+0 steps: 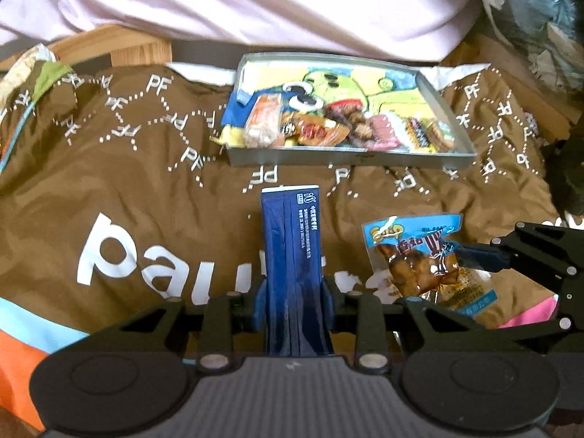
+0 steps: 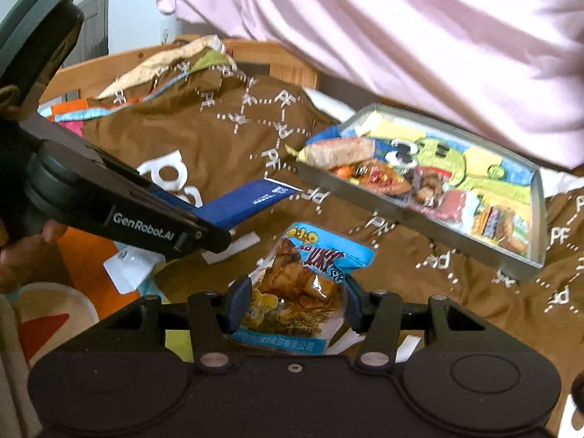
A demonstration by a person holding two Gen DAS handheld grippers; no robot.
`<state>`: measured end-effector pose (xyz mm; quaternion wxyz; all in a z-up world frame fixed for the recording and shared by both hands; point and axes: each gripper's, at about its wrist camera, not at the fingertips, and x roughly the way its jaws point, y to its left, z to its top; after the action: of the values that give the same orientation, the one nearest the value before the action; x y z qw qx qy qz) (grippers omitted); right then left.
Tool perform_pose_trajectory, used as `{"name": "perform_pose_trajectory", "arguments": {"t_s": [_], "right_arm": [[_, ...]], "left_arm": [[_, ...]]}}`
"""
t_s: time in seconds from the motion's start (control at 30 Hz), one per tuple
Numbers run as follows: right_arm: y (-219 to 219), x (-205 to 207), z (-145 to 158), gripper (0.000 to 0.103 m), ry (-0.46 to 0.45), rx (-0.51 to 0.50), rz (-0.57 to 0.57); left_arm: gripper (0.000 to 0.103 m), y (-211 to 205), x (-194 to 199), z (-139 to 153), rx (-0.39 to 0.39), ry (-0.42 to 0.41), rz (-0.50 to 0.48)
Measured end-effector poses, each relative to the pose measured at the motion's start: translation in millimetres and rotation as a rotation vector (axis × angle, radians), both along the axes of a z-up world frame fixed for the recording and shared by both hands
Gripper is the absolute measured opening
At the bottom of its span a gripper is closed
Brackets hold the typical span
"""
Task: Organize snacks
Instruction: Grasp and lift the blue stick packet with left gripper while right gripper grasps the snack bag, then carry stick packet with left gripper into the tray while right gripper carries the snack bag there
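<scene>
Blue packet between left fingers

You have a dark blue sachet with a white end strip and fine white print, and a light blue packet with yellow lettering and a clear window showing glossy brown food. Your gripper frames are black with blue pads. The cloth under them is brown with dotted white "PF" marks, large white letters, and orange, cyan and pink patches. The grey tray is lined with a green, yellow and blue cartoon. Pale pink fabric hangs behind.
</scene>
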<state>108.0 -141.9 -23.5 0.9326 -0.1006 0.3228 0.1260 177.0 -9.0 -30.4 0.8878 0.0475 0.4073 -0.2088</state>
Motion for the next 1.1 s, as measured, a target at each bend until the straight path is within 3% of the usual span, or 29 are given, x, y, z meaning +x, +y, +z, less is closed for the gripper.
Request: {"name": "perform_pose_trajectory", "arguments": {"t_s": [0.3, 0.7, 0.87, 1.1], "right_arm": [[-9, -9, 30, 0.054, -0.082, -0.024, -0.005], [-23, 0, 52, 0.054, -0.145, -0.096, 0.059], [-40, 14, 46, 0.054, -0.226, -0.050, -0.010], [-64, 40, 34, 0.054, -0.353, -0.080, -0.109]], "left_arm": [[0.033, 5, -10, 27, -0.058, -0.114, 0.037], [0.033, 11, -7, 39, -0.120, -0.213, 0.133], [0.034, 4, 9, 45, -0.137, -0.271, 0.171], [0.034, -27, 41, 61, -0.182, -0.351, 0.163]]}}
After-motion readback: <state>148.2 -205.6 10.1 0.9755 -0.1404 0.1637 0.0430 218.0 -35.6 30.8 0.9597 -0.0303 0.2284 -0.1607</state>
